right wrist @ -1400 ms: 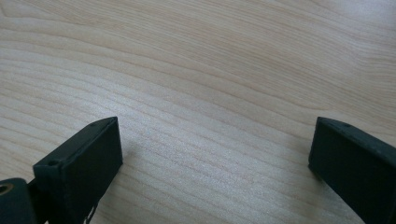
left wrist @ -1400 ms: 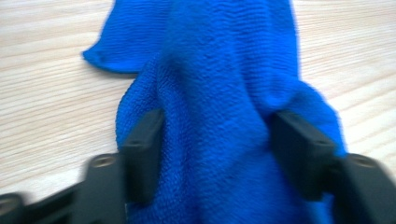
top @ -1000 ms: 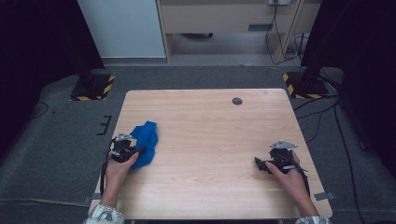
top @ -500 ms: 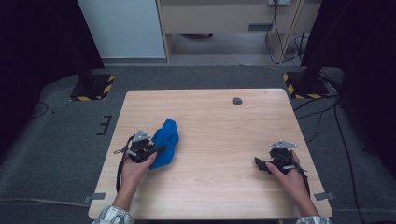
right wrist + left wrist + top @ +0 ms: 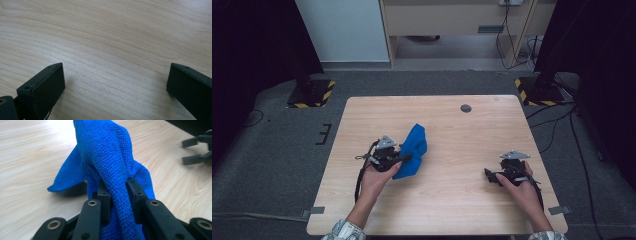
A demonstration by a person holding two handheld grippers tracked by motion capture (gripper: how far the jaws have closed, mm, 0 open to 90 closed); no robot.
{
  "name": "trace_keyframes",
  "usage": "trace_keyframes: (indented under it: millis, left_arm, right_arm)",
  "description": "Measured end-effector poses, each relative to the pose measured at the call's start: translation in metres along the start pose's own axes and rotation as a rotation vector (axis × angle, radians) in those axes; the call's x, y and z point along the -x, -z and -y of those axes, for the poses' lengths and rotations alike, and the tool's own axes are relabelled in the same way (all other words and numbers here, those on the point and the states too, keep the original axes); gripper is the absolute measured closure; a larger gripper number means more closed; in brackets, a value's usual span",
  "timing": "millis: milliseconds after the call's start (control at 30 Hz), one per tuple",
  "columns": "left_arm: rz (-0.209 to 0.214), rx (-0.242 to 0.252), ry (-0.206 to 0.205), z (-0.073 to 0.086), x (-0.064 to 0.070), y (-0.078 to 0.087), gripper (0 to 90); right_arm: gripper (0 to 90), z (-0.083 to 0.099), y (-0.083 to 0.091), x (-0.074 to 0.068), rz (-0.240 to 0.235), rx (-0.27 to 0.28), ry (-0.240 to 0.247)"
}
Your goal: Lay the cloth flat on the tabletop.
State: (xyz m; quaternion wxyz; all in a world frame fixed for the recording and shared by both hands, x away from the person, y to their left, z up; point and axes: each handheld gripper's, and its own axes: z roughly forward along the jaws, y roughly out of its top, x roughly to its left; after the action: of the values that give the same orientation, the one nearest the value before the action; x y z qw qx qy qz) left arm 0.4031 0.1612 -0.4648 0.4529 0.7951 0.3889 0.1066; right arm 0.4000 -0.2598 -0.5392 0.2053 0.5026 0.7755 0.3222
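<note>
Left hand-held gripper is clamped on a bunched fold of the blue cloth; I should keep that pinch firm and lift high enough for the hanging corners to clear the worktop; the cloth rises just past the jaws, left of centre in the high view; right hand-held gripper rests at lower right, jaws wide apart, holding nothing, well away

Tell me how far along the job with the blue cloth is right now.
Done: the left tongs are shut on a fold of the blue cloth, bunched near the table middle. In hand: the cloth is held, part of it touching the wood. Left: the right tongs rest open and apart, nothing between them.
</note>
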Motion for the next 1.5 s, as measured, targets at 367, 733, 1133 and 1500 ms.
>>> trace_keyframes:
  millis: [367, 733, 1133, 1500]
  left_arm:
    - [0.064, -0.054, -0.08, -0.015, 0.042, -0.042, 74.7]
    - [0.059, -0.185, -0.158, 0.006, 0.06, -0.085, 74.5]
    - [-0.022, -0.156, -0.149, 0.019, 0.054, -0.095, 57.3]
    - [0.053, -0.033, -0.121, 0.006, 0.062, -0.068, 18.9]
  right_arm:
    - [1.3, 0.0, 0.0, -0.001, 0.003, -0.002, -0.007]
    - [1.2, 0.0, 0.0, -0.002, 0.007, -0.002, -0.009]
    - [9.2, 0.0, 0.002, -0.003, -0.008, 0.014, 0.024]
    - [30.1, -0.011, 0.021, -0.04, -0.097, 0.112, 0.155]
